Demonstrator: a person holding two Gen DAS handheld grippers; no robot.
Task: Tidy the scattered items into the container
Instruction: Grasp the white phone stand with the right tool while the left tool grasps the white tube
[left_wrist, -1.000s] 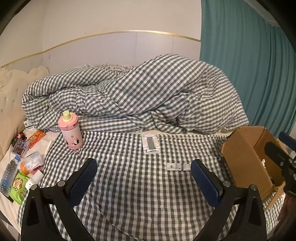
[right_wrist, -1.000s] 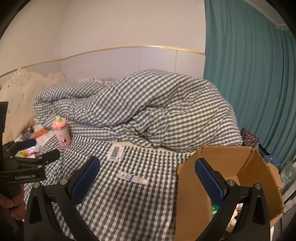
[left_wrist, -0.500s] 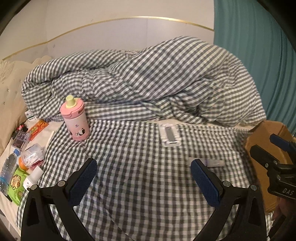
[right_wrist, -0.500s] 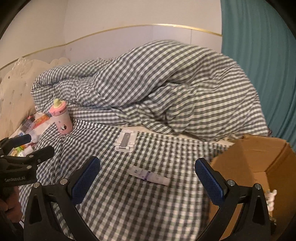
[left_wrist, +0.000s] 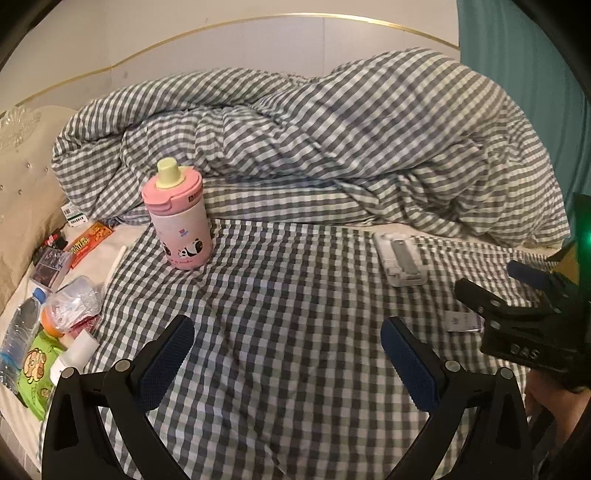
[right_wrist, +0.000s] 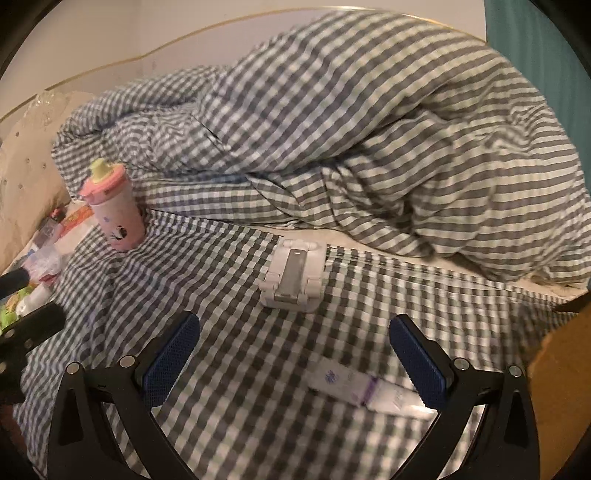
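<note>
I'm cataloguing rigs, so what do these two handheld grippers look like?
Both are matte black angular frames. The left gripper and right gripper each carry two dark blue textured pads and silver screws. The right one's body shows white lettering, with a green light nearby.

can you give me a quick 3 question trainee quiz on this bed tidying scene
1. True or false: the pink bottle stands upright on the checked sheet.
2. Which item lies closest to the right gripper?
A. white tube
B. white folding stand
C. pink bottle
3. Fill in: both grippers, left gripper included, hold ____.

Key: 1 true. 2 A: the tube lies between the open fingers, reaching under the right one. 3 nothing: both are open.
</note>
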